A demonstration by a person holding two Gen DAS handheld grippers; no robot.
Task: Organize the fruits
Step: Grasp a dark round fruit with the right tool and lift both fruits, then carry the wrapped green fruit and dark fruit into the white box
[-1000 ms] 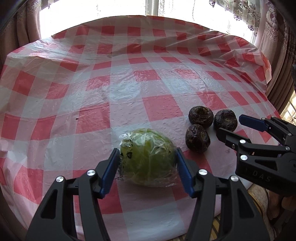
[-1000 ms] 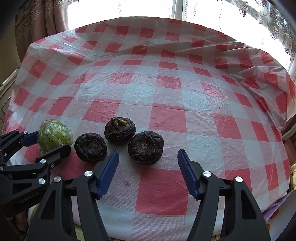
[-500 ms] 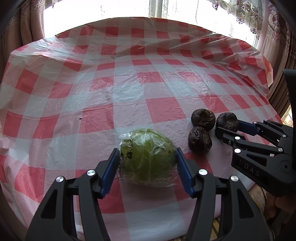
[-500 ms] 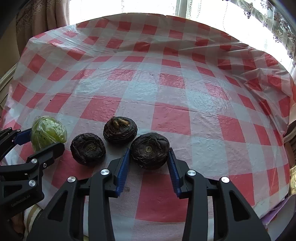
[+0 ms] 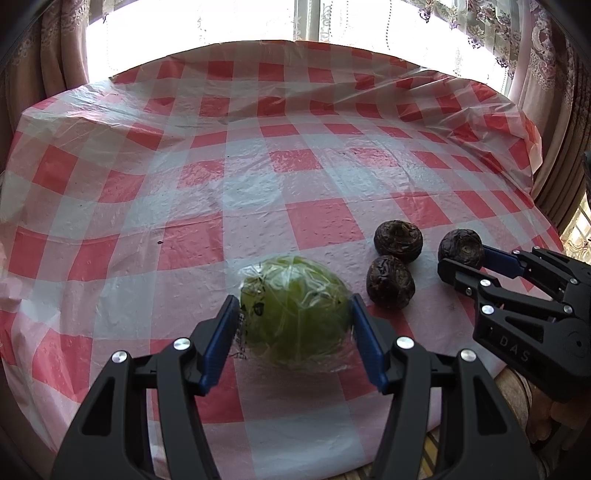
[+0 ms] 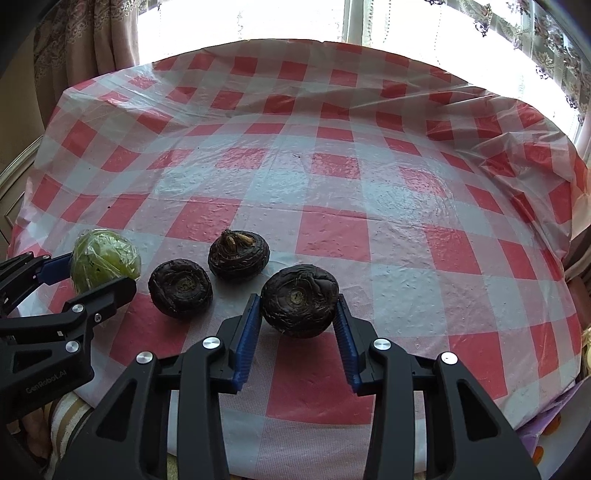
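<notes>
A green fruit wrapped in clear plastic [image 5: 293, 310] sits on the table [image 5: 258, 177]. Just right of it lie three dark, wrinkled, flattened round fruits [image 6: 181, 288], [image 6: 238, 253], [image 6: 299, 301], stem scars up, close together.

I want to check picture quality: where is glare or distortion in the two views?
Left wrist view: window blown out white, sheen on the tablecloth, table edge bent by the fisheye. Right wrist view: the same overexposed window, glare patches on the cloth, dark fruit sharp.

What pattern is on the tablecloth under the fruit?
Red and white checks on the tablecloth, under a clear, shiny plastic cover; the right wrist view shows it best.
</notes>
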